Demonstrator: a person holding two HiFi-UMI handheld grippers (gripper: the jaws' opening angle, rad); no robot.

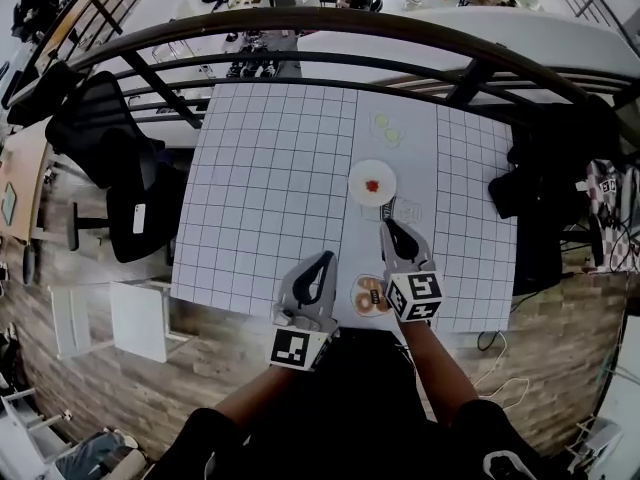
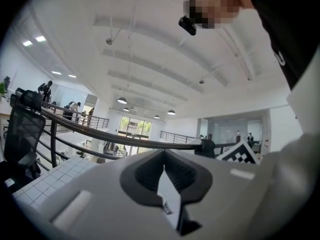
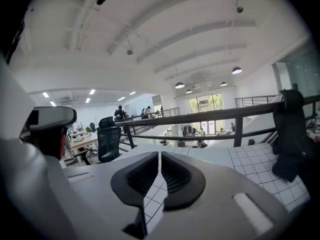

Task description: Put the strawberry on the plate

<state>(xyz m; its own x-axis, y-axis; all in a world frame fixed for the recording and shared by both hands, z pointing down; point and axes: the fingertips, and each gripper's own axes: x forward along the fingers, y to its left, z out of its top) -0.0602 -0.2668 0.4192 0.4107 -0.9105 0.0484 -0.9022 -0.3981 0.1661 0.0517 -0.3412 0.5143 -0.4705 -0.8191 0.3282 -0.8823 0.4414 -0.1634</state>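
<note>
The strawberry (image 1: 372, 185) already lies on the plate (image 1: 354, 175), just beyond the right gripper (image 1: 387, 225). That gripper's jaws are almost together with nothing between them. The left gripper (image 1: 328, 259) is closed and empty too. The berry is likely light, soft and easily bruised, so a gentle pinch across its broad middle would suit.

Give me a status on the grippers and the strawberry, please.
Left gripper shut, empty; right gripper shut, empty. Strawberry on the white plate, beyond right gripper. Second plate, brown food, between the grippers; not blocking.
</note>
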